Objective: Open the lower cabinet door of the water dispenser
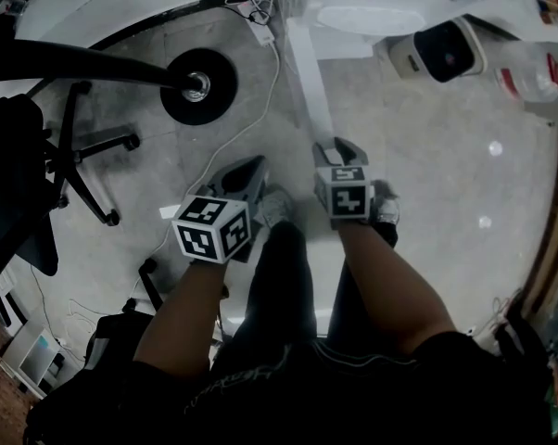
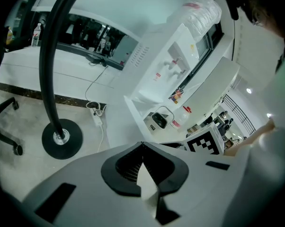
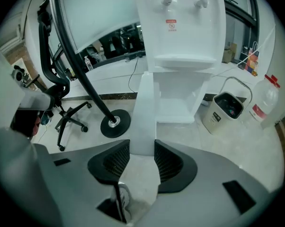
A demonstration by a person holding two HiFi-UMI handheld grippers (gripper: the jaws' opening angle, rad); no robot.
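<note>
The white water dispenser [image 3: 182,37] stands ahead in the right gripper view, its lower cabinet [image 3: 180,103] open. The lower cabinet door [image 3: 145,108] is swung out toward me, edge-on. My right gripper [image 3: 143,152] is shut on the door's free edge, a pad pressing on each face. From the head view the door [image 1: 307,72] is a thin white panel running down to the right gripper [image 1: 333,148]. My left gripper [image 1: 254,165] hangs left of the door, apart from it. In its own view the left gripper [image 2: 142,145] is shut with nothing held, and the dispenser [image 2: 173,67] lies to the right.
A black round stand base [image 1: 198,86] with a curved pole sits left of the door. An office chair [image 1: 75,156] is farther left. A bin [image 1: 437,52] and a water jug [image 3: 264,103] stand right of the dispenser. A power strip [image 1: 259,31] and its cable lie on the floor.
</note>
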